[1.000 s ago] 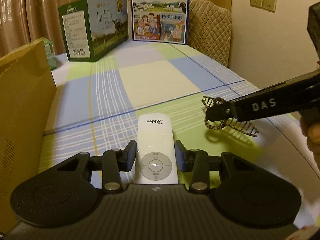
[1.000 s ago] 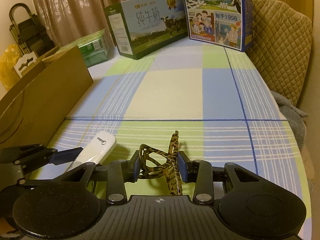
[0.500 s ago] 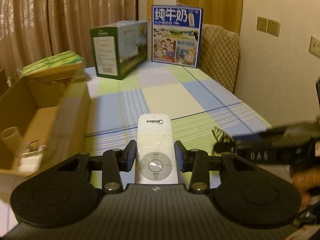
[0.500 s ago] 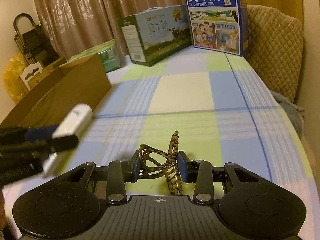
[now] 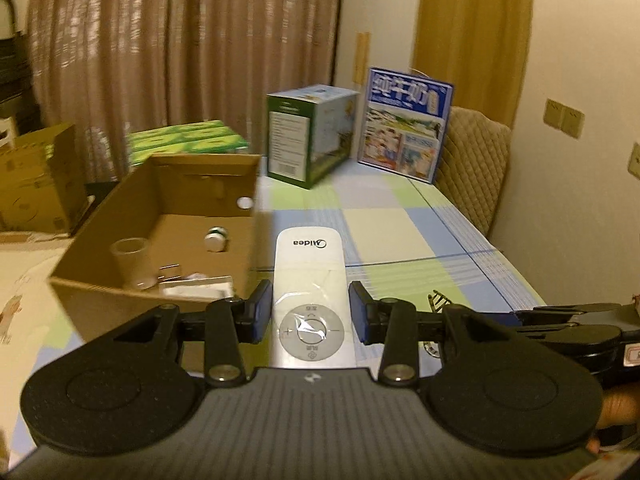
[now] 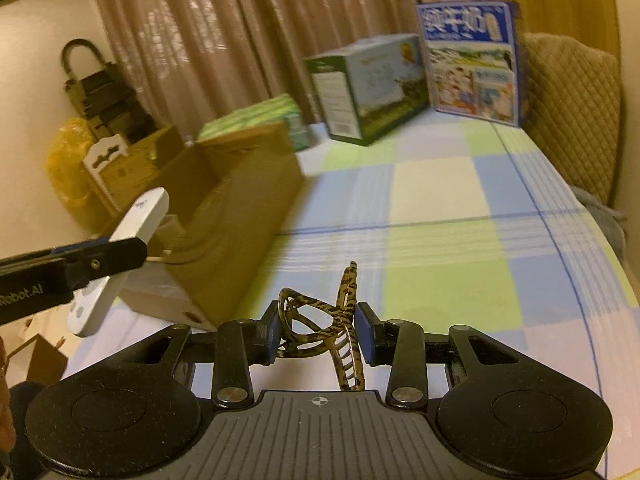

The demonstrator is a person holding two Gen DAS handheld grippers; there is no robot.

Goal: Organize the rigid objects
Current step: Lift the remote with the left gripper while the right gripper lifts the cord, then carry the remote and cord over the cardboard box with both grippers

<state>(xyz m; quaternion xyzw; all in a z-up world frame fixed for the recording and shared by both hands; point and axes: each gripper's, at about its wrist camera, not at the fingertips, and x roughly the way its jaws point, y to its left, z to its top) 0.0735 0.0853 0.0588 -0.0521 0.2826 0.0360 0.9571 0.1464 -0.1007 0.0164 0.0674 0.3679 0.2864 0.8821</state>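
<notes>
Left wrist view: left hand-held gripper (image 5: 311,316) clamps the white rectangular plastic remote (image 5: 310,280); released early, it could strike the ten-o'clock brown cardboard box (image 5: 120,304) rim.

Milk cartons (image 5: 312,136), quilted chair (image 5: 474,164), curtains (image 5: 180,52)

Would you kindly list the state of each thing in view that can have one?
Left gripper: shut on the remote, lifted.
Remote: held off the table, buttons up.
Right gripper: shut on the hair claw.
Hair claw: clamped between the jaws, above the table.
Cardboard box: open, upright, several items inside.
Green carton: closed, standing.
Blue carton: closed, standing upright.
</notes>
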